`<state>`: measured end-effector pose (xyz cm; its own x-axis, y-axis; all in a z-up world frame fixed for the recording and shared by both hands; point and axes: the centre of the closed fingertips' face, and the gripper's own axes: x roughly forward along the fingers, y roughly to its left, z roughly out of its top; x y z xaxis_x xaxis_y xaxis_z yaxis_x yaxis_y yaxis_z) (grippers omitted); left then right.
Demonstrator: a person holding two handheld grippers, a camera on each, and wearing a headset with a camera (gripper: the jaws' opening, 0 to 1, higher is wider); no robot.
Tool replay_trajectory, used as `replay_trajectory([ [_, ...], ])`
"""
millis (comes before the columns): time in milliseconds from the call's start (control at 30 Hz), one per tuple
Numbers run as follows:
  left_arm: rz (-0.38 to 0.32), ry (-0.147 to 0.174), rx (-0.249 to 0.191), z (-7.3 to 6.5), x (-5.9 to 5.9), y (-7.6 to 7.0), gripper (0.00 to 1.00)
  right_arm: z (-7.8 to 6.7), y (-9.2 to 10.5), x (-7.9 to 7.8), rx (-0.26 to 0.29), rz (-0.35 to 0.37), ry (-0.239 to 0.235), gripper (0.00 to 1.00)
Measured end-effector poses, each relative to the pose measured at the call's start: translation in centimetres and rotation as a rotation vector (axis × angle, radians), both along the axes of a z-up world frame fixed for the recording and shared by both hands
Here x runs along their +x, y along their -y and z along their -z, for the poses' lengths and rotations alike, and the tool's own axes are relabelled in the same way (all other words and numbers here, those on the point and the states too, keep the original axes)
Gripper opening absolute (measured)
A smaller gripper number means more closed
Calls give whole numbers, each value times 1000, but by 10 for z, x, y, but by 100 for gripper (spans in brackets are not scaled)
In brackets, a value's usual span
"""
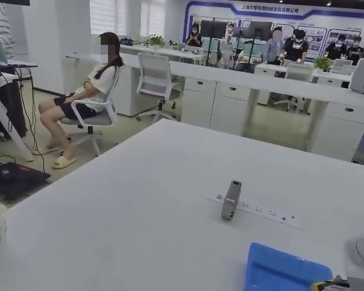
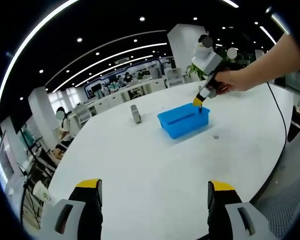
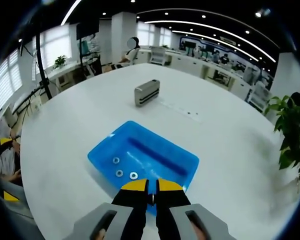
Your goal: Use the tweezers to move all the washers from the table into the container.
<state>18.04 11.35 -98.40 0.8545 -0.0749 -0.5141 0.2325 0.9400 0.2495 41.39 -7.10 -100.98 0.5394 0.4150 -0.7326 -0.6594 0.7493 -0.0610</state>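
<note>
Three washers in blue container, right gripper pinching tweezers over its rim, left gripper spread, grey block beyond.

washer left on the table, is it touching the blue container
Apart. The left gripper view shows the washer lying on bare table, with a clear gap between it and the blue container.

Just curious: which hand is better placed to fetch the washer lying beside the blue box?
Right: the right gripper hovers over the blue box, near that washer; the left gripper sits far back.
</note>
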Motion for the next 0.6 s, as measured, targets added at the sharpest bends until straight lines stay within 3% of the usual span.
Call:
replay_trajectory([
  [600,27,-43,7,8,-3,4,88,9,-12,7,43,-5,8,2],
])
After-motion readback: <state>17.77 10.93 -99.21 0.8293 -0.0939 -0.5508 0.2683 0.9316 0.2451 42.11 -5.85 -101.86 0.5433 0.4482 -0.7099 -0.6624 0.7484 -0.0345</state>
